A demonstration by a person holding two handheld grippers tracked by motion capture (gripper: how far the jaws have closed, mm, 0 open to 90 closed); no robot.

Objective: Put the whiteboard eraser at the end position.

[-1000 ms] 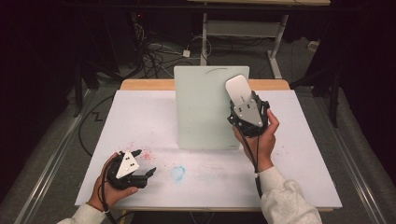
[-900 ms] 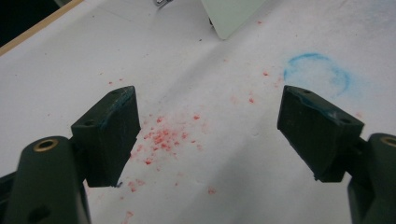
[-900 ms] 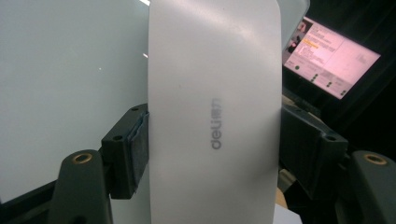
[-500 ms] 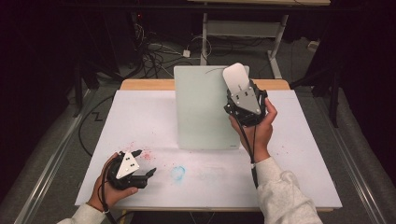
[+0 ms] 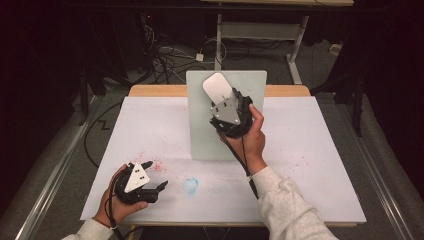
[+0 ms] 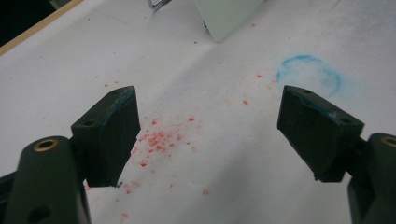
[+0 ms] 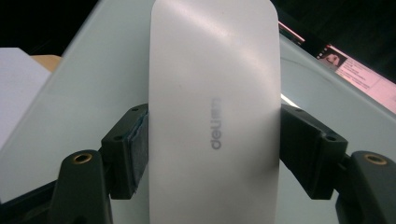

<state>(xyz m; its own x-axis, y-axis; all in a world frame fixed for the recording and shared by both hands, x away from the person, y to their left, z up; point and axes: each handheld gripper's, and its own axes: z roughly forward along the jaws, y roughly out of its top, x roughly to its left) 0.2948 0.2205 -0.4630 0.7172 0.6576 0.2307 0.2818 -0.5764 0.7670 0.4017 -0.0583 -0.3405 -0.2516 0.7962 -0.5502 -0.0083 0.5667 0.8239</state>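
Right gripper [image 5: 218, 99] clamped on a white mouse [image 5: 218, 88], fingers [image 7: 125, 151] pressing both long sides, as seen in the right gripper view; "deli" mark legible on its back. Mouse held clear of the surface, over the pale green mat [image 5: 200, 135] that lies toward the far edge of the desk [image 5: 325, 165], about midway between left and right edges. Against the frame a second ago: mouse and right gripper shifted from over the mat's right border to over its far middle part, toward the left edge, nose now angled up-left. Grip unchanged across the frames, no slip visible. Judged meaning: transport of the mouse under way, placement on the mat not yet made; set-down spot cannot be told.

Left gripper [image 5: 156, 176] resting near the near-left corner of the desk, fingers [image 6: 110, 133] wide apart, nothing between them. Same place and posture as a second ago. Red specks [image 6: 156, 140] lying on the white cover below it, blue ring stain [image 5: 190, 185] just to its right; both unaltered. Mat position unaltered.
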